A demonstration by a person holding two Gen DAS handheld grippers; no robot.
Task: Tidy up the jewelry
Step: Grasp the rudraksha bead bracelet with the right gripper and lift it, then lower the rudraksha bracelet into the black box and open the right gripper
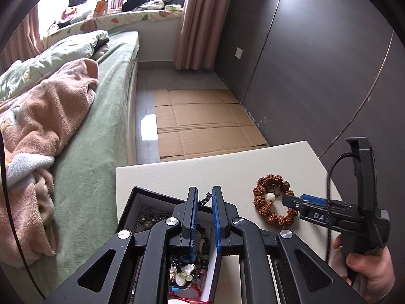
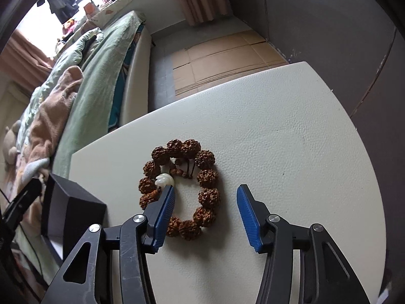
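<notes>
A brown knobbly bead bracelet [image 2: 181,187] with a white bead [image 2: 164,179] lies flat on the white table [image 2: 291,152]; it also shows in the left wrist view [image 1: 273,200]. My right gripper [image 2: 205,195] is open just above it, the left finger over the bracelet's near left side, the right finger outside its right side; it shows from the side in the left wrist view [image 1: 287,200]. My left gripper [image 1: 204,197] hovers over an open black jewelry box [image 1: 162,200] filled with beads and trinkets, its jaws nearly closed with a small metal clasp [image 1: 205,198] between the tips.
The black box [image 2: 73,210] stands at the table's left edge. A bed with green sheet and pink blanket [image 1: 50,116] lies to the left. Flattened cardboard [image 1: 202,121] covers the floor beyond the table. A dark wardrobe [image 1: 316,63] stands to the right.
</notes>
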